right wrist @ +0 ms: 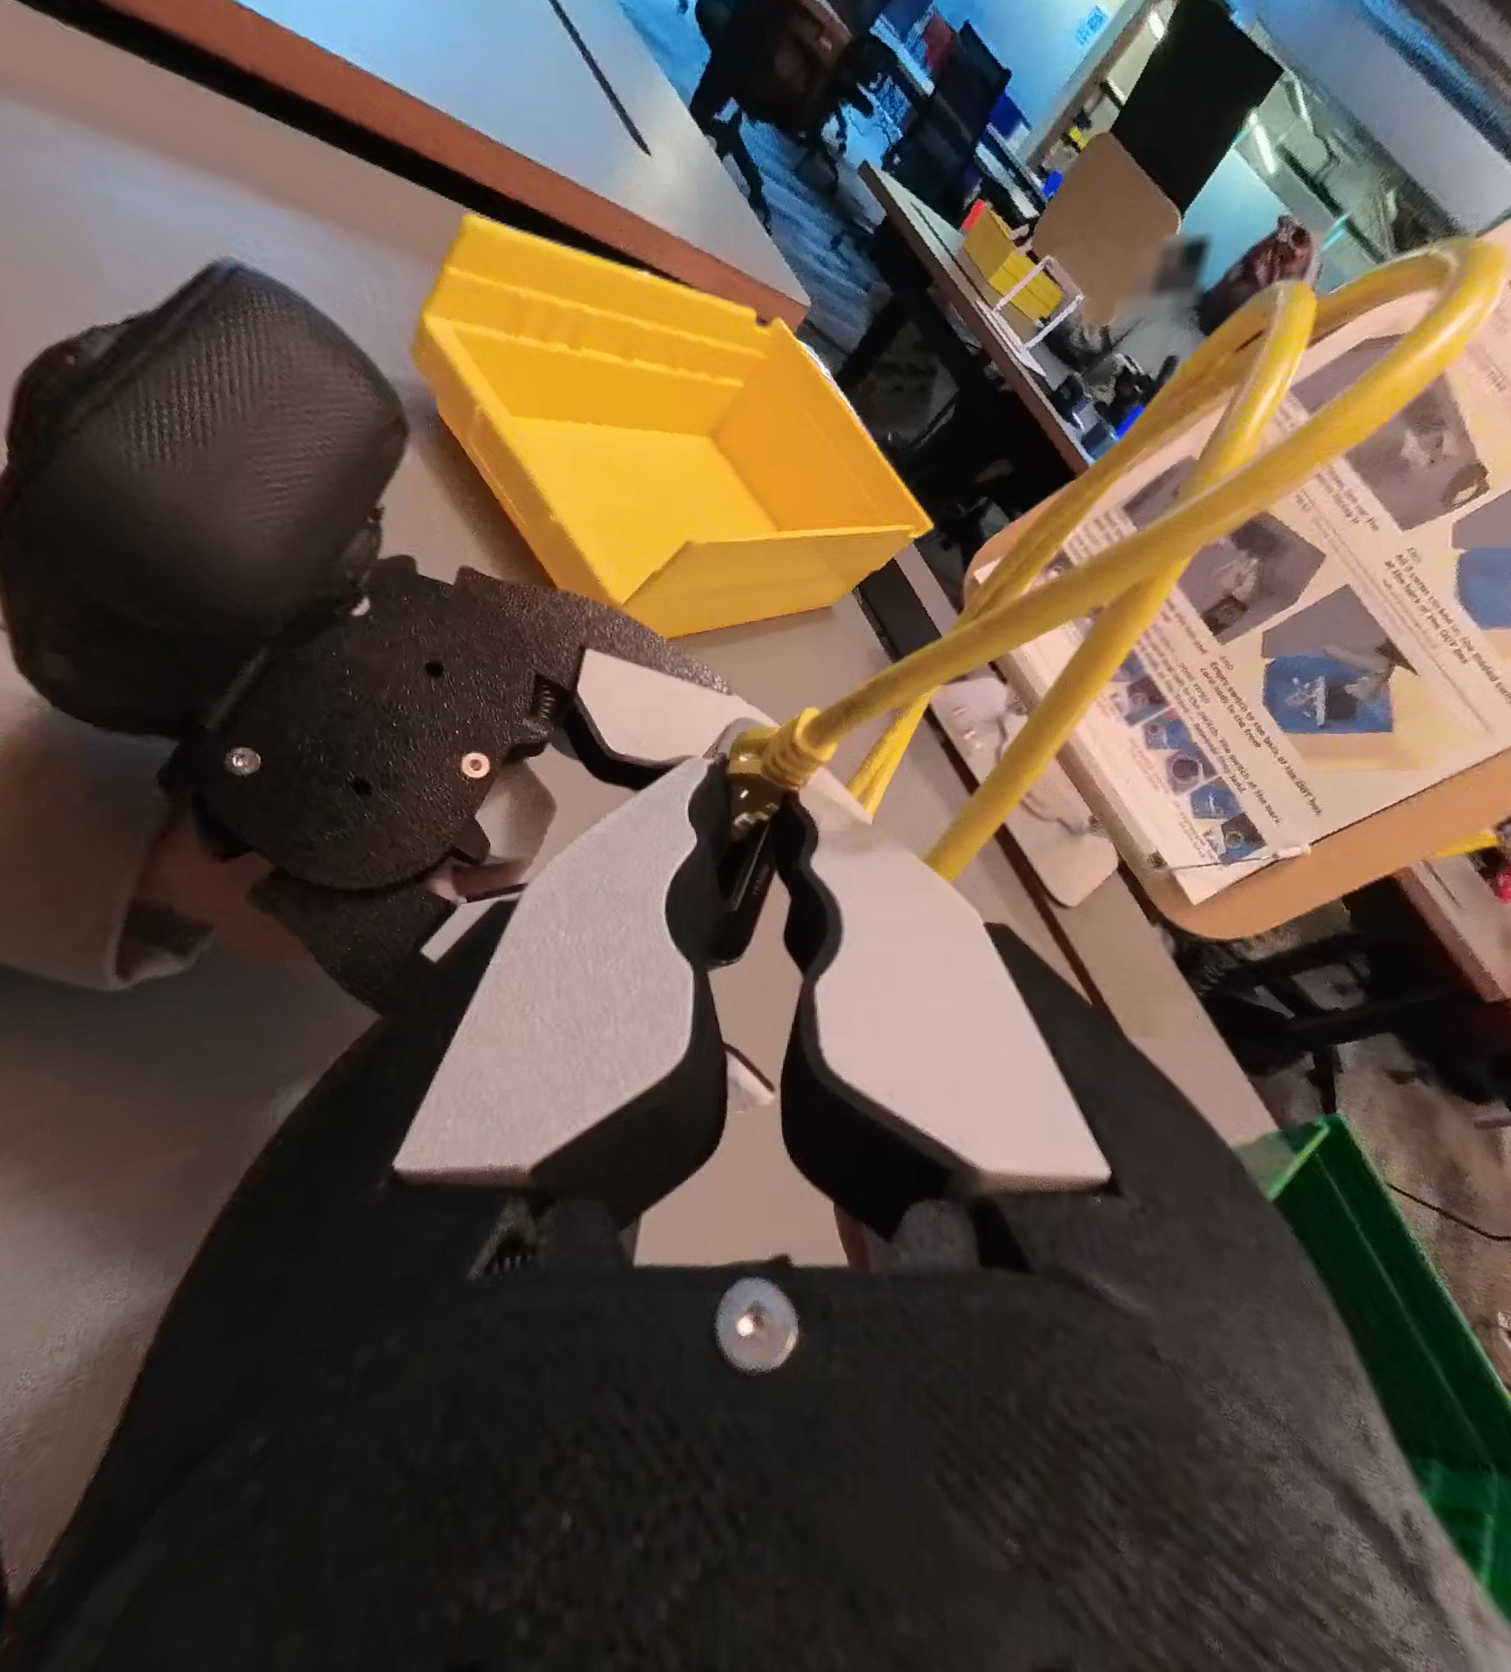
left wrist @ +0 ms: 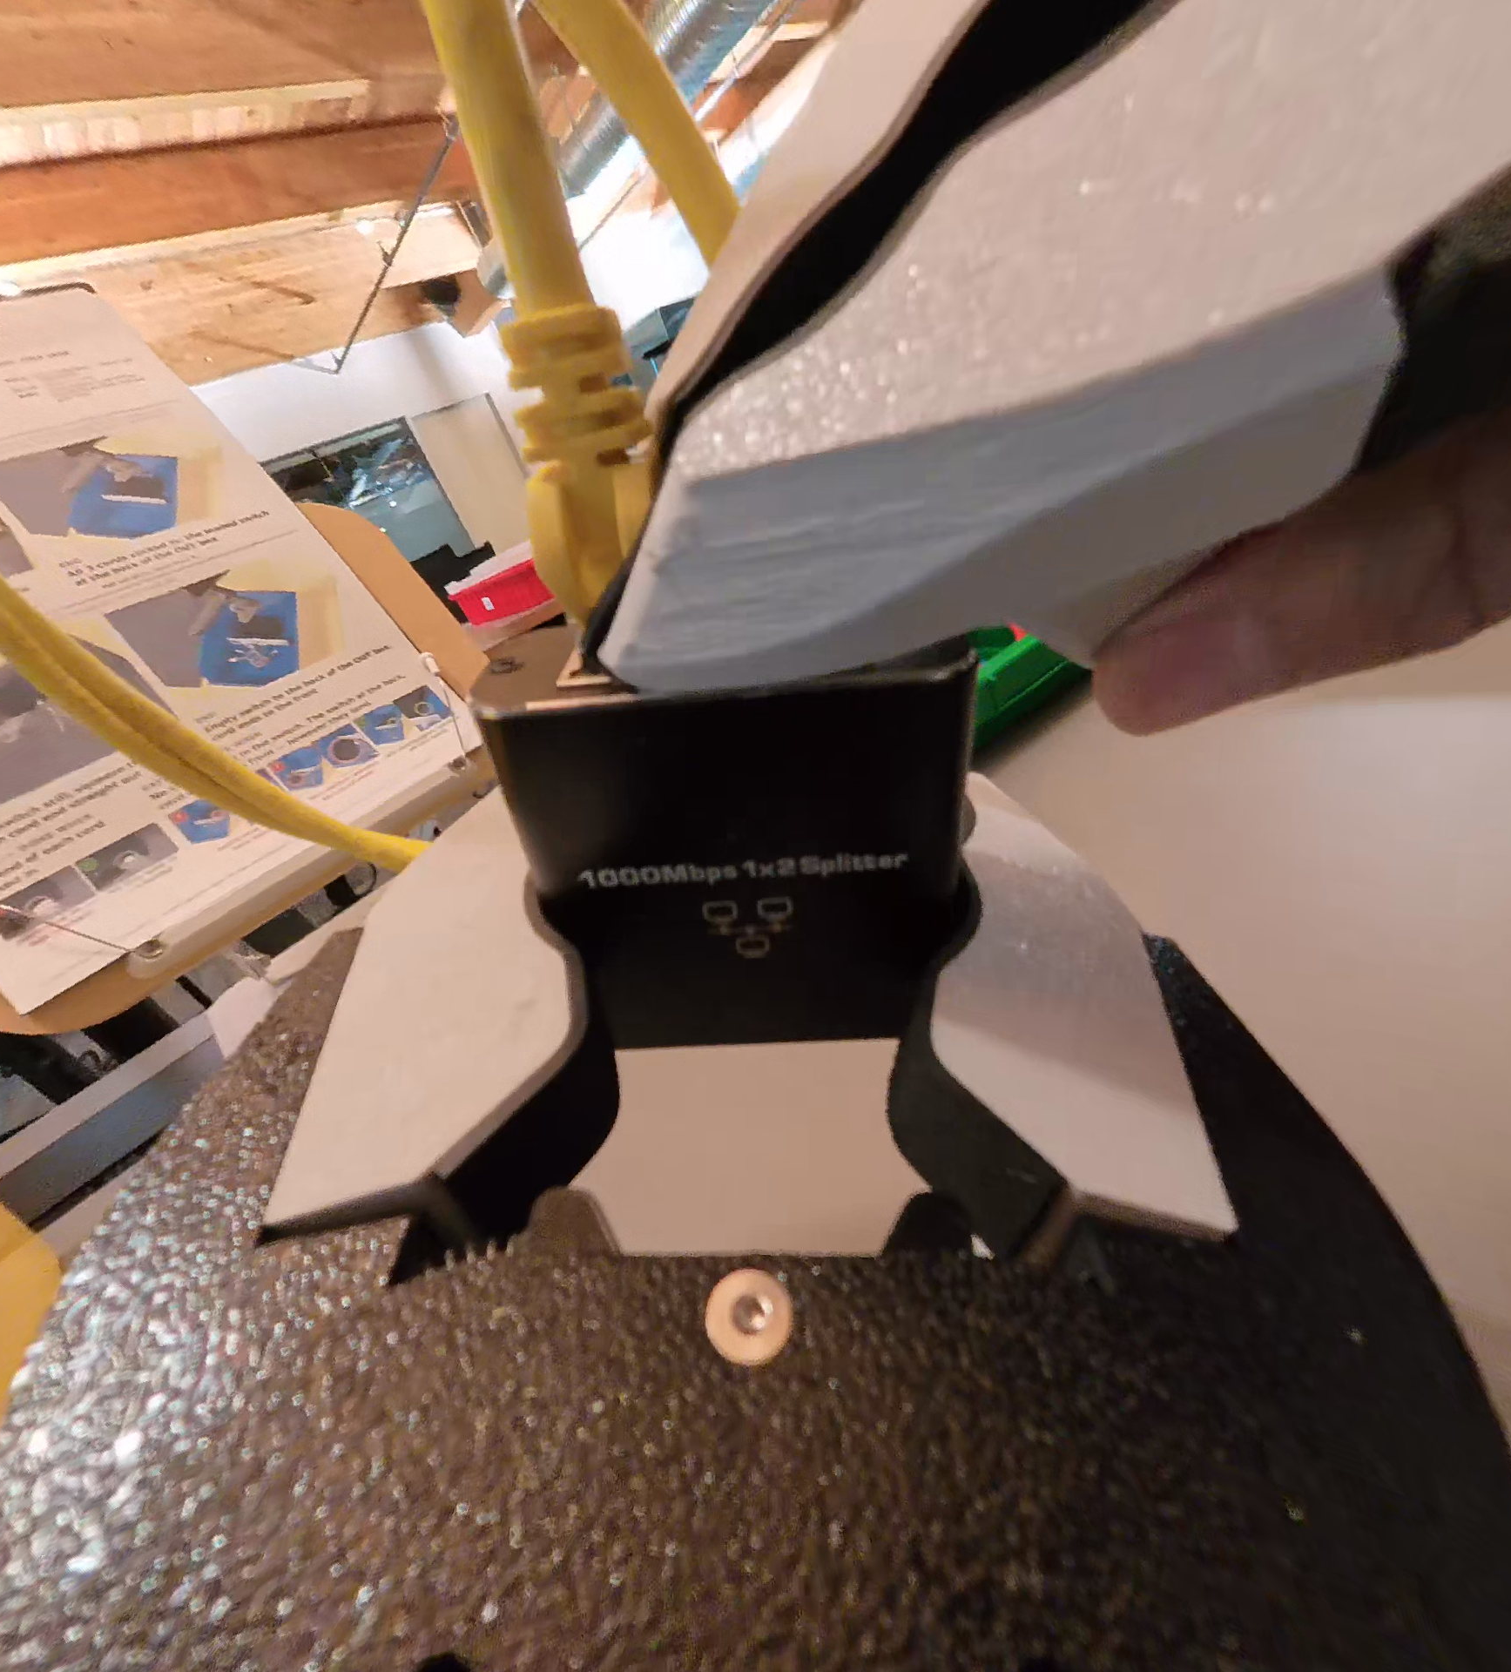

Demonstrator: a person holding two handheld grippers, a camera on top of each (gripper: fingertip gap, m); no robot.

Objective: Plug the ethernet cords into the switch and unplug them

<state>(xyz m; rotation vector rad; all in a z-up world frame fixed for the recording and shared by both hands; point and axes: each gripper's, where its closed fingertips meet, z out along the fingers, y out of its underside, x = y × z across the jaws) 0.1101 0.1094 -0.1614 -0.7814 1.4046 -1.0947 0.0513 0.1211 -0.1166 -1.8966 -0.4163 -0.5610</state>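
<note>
My left gripper (left wrist: 747, 914) fingers clamp the black switch (left wrist: 733, 796) above the table; my right gripper (right wrist: 756, 869) pinches a yellow cord's plug (right wrist: 756, 787) at its port. A skewed pull could jam the latch or twist the switch loose.

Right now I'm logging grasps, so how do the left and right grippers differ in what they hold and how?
The left gripper clamps the black switch across its body; the right gripper pinches a yellow cord's plug at the switch's ports. The left gripper's fingers stand apart around the wide block; the right gripper's fingers sit nearly closed on the thin plug. Both have grey fingers on black bodies, and both are shut on something.
</note>
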